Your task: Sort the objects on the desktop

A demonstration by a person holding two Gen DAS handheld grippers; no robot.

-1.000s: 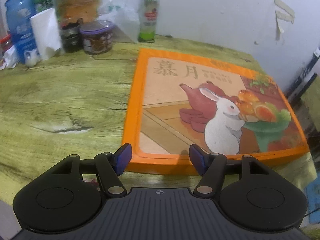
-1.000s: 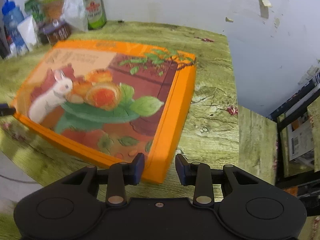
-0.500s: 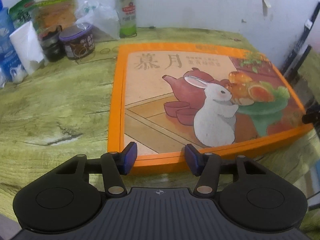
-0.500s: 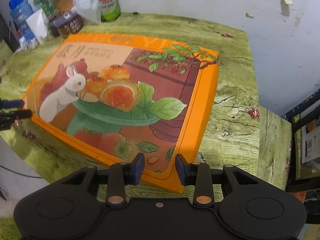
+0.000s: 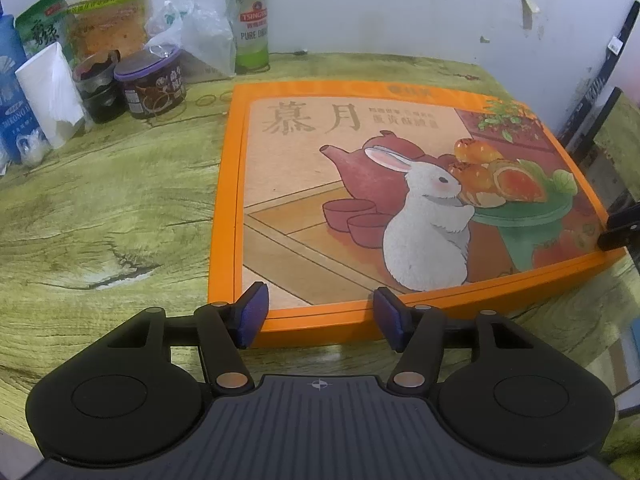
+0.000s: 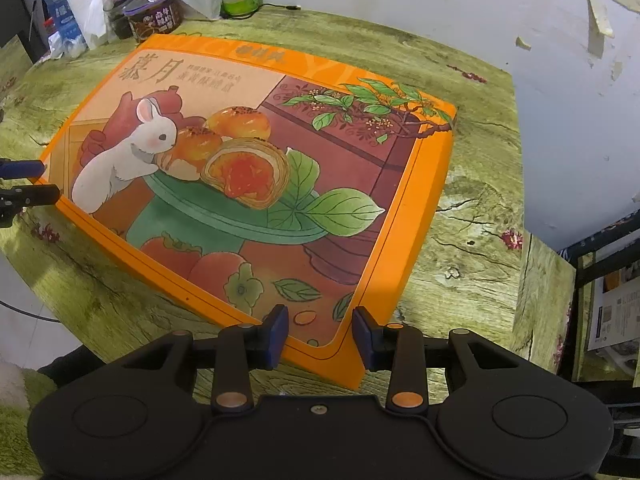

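- The orange box with the rabbit picture lies flat on the green wood-grain table, lid up, and takes up most of the right half of it
- The left gripper hangs over the box's near long edge, close to its near left corner; its jaws have just been opening and stand apart, with the edge showing in the gap and neither blue pad pressing on it
- The right gripper is at the box's near right corner, its jaws drawn in to a narrow gap; the corner shows in that gap, but whether the pads press on it cannot be told
- Only the left view reads the clutter at the far left clearly: a green beer can by the wall, a clear plastic bag, a purple-lidded jar, a white folded tissue and a blue bottle; all stand well apart from the box
- Only the right view shows the table's right edge, the bare strip beside the box and a lower shelf with printed papers beyond it
- Each view catches the other gripper's dark tips at its margin, beside the box's near edge
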